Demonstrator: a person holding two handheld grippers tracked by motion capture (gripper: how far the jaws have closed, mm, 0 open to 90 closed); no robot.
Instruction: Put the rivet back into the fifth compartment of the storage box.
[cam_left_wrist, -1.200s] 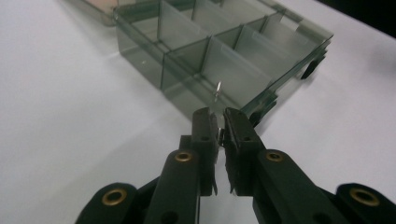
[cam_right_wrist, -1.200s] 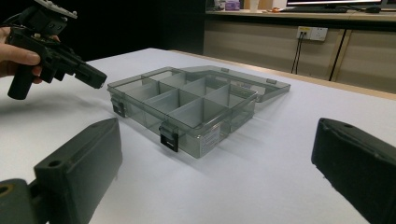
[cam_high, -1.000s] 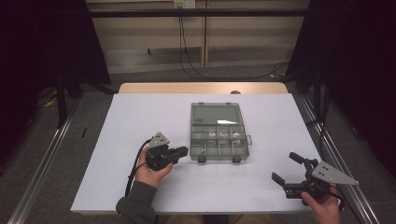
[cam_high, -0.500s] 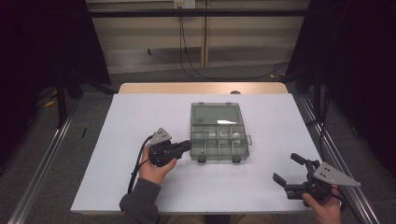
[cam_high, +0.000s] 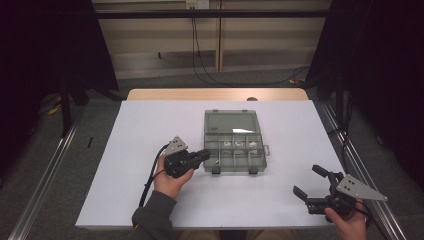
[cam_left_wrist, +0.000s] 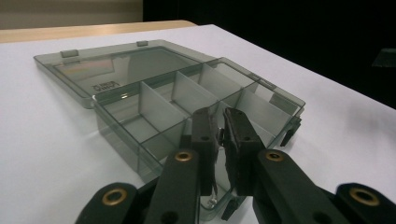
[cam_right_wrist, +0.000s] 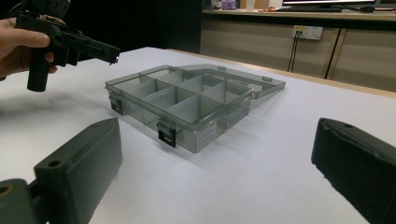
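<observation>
A smoky clear compartment box lies open on the white table, its lid flat behind it. Small metal parts sit in its rear compartments. My left gripper hovers at the box's front-left corner, jaws pressed together on a thin, small metal part over a front compartment. In the right gripper view the left gripper points at the box from the left. My right gripper rests near the table's front right, open and holding nothing, well clear of the box.
The table's front edge runs just under both hands. A wooden strip borders the far side. Metal rails flank the table on the floor, and cables hang at the back wall.
My left gripper has moved right and slightly forward, bringing its tips to the box's front-left corner. The right gripper has barely shifted.
</observation>
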